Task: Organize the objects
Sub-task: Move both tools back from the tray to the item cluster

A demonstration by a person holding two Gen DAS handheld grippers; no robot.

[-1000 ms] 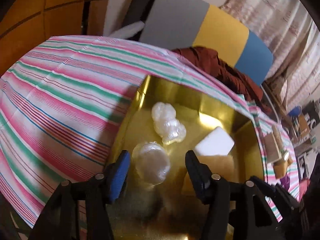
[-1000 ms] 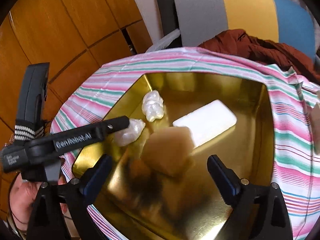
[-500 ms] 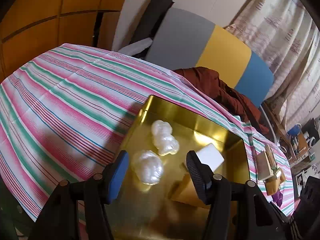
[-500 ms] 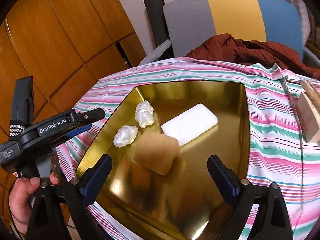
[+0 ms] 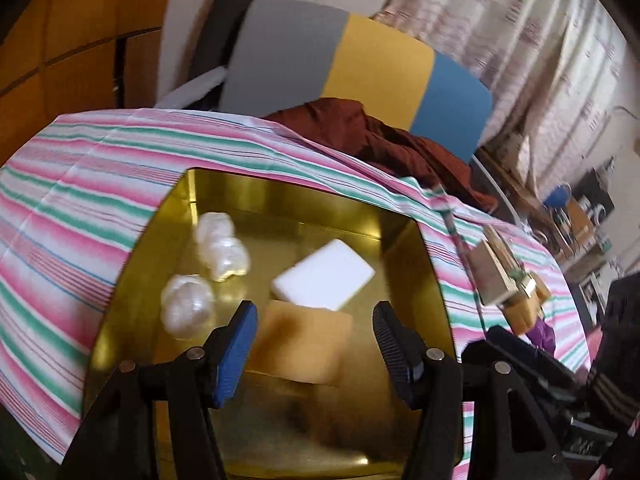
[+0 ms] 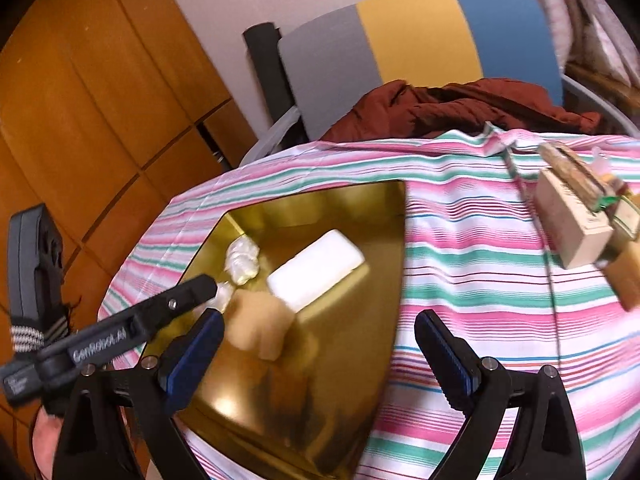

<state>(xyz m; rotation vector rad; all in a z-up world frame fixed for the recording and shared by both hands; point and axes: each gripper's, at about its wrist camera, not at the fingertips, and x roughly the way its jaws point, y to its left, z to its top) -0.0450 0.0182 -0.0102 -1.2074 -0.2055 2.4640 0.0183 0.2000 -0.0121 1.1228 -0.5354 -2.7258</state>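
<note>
A gold tray (image 5: 436, 264) sits on the striped worktop (image 5: 80, 200), holding a white block (image 5: 324, 276), a tan sponge (image 5: 304, 344) touching it, and what look like two pearly shells (image 5: 222, 246). The left gripper (image 5: 314, 340) and right gripper (image 6: 320, 348) hover with fingers apart, empty.

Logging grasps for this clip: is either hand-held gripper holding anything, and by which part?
Nothing is held. The left hand-held gripper and right hand-held gripper are both open above the tray.
</note>
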